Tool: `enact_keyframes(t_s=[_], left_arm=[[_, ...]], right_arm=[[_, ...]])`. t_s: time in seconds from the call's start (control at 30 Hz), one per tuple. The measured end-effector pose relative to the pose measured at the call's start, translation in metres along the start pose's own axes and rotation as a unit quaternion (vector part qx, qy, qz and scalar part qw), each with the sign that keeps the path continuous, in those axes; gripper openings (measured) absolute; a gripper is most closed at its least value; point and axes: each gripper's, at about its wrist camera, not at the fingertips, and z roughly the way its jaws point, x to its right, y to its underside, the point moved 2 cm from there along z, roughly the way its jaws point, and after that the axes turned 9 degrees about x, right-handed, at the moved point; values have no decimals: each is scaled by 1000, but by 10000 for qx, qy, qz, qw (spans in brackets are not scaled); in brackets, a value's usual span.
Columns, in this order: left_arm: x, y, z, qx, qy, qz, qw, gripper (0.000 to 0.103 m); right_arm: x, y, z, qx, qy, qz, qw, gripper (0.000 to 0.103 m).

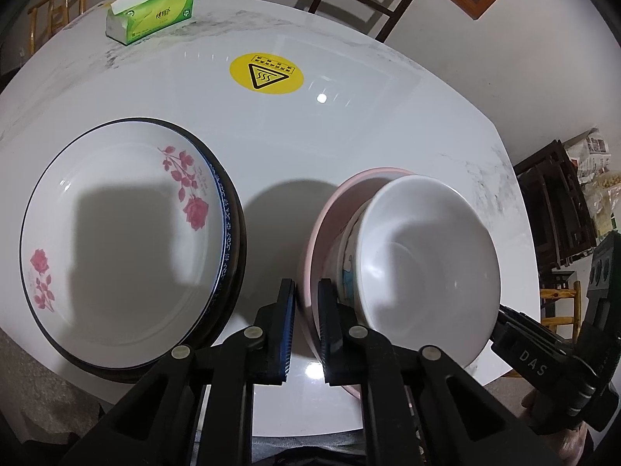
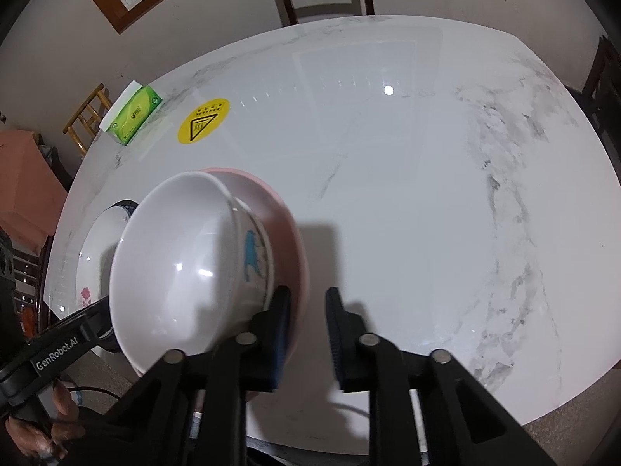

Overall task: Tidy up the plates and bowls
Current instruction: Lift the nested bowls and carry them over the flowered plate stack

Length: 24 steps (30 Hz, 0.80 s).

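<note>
The left hand-held gripper [image 1: 306, 326] pinches the near rim of the pink bowl [image 1: 310, 260], one finger inside and one outside. The right hand-held gripper [image 2: 308, 334] pinches the same pink rim on its other side. Its black arm reads "DAS" in the left view; the left one's arm reads "GenRobot.AI" in the right view.

A white bowl [image 1: 423, 264] sits tilted inside the pink bowl. It is shiny and plain inside, with a blue drawing on its outer wall. Just beside them, to the left, a white plate [image 1: 116, 240] with pink roses lies on a dark-rimmed plate [image 1: 238, 233].

Farther back on the marble tabletop [image 1: 368, 124] is a round yellow sticker [image 1: 266, 73] with a heat warning triangle; its small writing is too tiny to read. Farthest is a green tissue pack [image 1: 151, 13].
</note>
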Motion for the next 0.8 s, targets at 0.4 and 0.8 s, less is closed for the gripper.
enact_keyframes(t_s=[0.4,0.8], left_arm=[[3,1,-1,34,-48,43,10000,8],[3,0,-1,32,-83,68,9999,7]], right_arm=[[-1,-1,0,17,-42,108,9999,11],[1,-1,0,-1,-46,155,9999,11]])
